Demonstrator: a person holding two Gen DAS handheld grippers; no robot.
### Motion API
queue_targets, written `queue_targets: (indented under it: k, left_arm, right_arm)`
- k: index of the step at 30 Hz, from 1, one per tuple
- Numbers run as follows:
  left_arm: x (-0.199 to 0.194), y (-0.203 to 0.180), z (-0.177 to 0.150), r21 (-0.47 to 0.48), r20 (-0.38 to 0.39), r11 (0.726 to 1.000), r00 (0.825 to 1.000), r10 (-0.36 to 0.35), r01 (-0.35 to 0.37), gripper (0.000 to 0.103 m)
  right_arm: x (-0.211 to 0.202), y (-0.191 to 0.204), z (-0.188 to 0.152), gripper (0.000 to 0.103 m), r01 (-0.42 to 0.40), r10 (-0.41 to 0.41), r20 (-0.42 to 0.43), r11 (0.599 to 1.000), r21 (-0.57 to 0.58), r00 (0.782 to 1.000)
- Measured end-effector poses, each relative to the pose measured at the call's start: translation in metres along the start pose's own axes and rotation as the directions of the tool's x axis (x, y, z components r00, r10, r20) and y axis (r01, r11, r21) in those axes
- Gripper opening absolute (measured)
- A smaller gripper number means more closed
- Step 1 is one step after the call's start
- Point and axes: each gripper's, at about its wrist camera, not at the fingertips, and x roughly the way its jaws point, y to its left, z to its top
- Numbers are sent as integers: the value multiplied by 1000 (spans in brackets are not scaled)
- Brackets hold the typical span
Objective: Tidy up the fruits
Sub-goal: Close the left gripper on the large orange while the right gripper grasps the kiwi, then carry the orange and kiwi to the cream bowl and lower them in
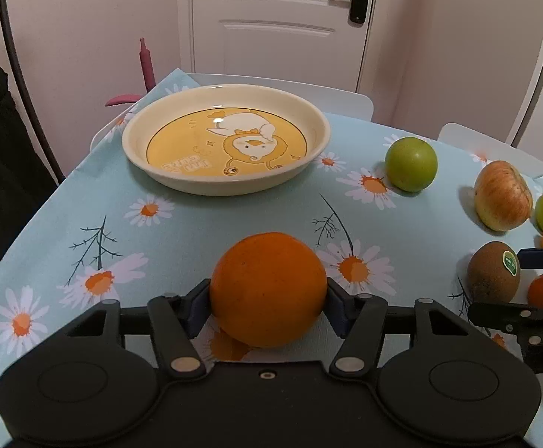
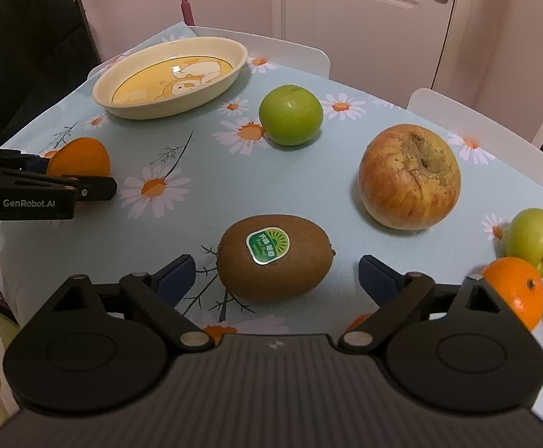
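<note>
Orange (image 1: 267, 287) clamped at its widest sides in left gripper (image 1: 267, 298), near of the empty plate (image 1: 181, 183), looks firm, smooth, maybe slippery; right gripper (image 2: 275, 276) fingers spread around kiwi (image 2: 275, 257), soft, grip gently mid-body.

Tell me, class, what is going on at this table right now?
A person is sorting fruit with two handheld grippers. The left gripper is shut on an orange, facing the plate, which holds no fruit. The right gripper is open, its fingers either side of a kiwi lying on the tablecloth. A red apple and green apples wait nearby.
</note>
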Motion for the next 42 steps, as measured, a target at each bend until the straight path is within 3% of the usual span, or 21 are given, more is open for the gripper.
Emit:
queue_targets:
  k: [9,17,26,34,42]
  left_arm:
    - [-5,-3,-5,43,13,999,1000,20,-21,65]
    - [-11,-2,-9,49,13,998,999,42,-42,65]
    - [-37,4,-12,12,35,998,997,62,-62,64]
    - [-78,14,15,20,125,995,988,90,-93,64]
    - [-96,41,65,37,209,995,974,86,-96,64]
  right_arm:
    - [9,1,1,100,-6,6,-13,1000,12,1000]
    - [7,1,5,80,-6,6,-9,1000,11,1000]
    - [-8,3,11,78,-42,42,-13,999,16,999]
    - [-41,16,41,78,-58,58,4,998,1,998]
    - [-62,33,93,78,-55,53,64,998,25,997]
